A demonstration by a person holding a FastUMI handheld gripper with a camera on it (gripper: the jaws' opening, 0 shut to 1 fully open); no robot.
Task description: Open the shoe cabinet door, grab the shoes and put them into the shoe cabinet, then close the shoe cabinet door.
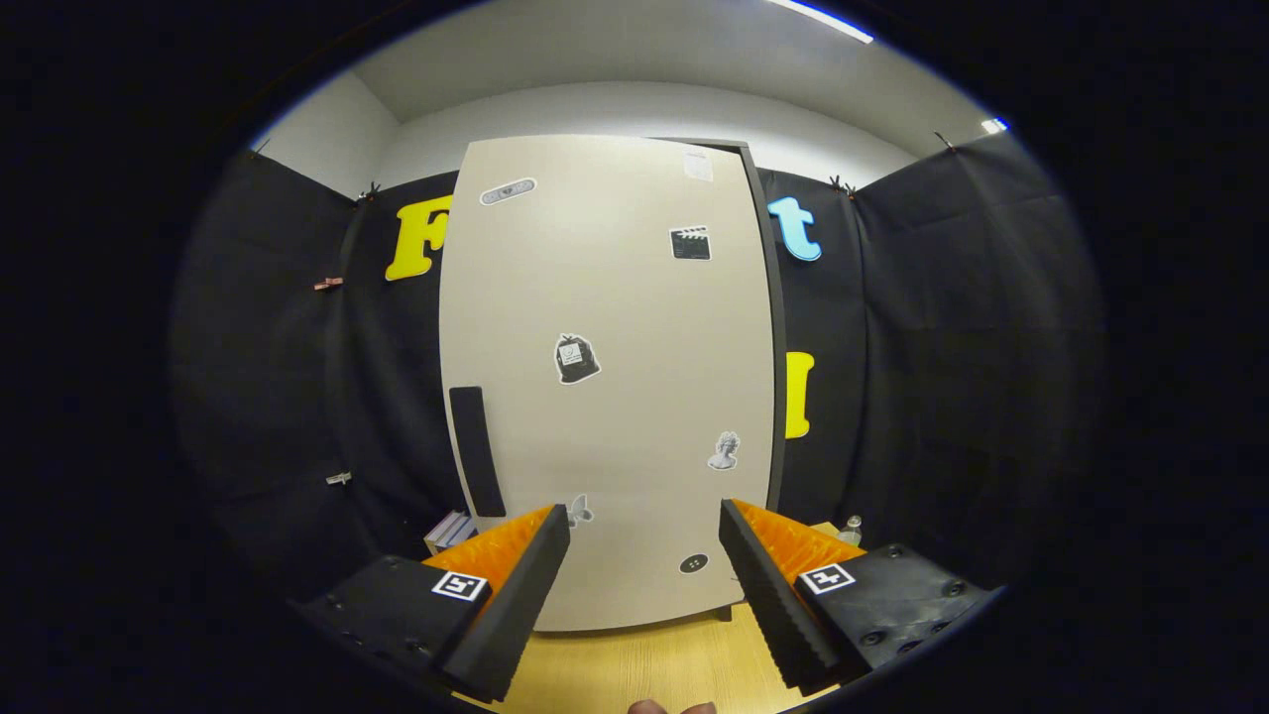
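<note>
Two fingers [644,526] spread wide, empty, shoe cabinet door [610,377] shut ahead, its interior hidden

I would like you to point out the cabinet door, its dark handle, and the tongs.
cabinet door [634,377], gripper view, bare middle of the closed panel.
handle [477,451], gripper view, middle of the dark vertical strip.
tongs [644,521], gripper view, open gap midway between the fingertips.

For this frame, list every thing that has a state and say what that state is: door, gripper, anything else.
Shoe cabinet door: shut, flush with the cabinet, standing upright.
Door handle: untouched, beyond the left finger.
Gripper: open, fingers spread wide, holding nothing, facing the door.
Books: stacked beside the cabinet.
Small bottle: upright on the wooden surface.
</note>
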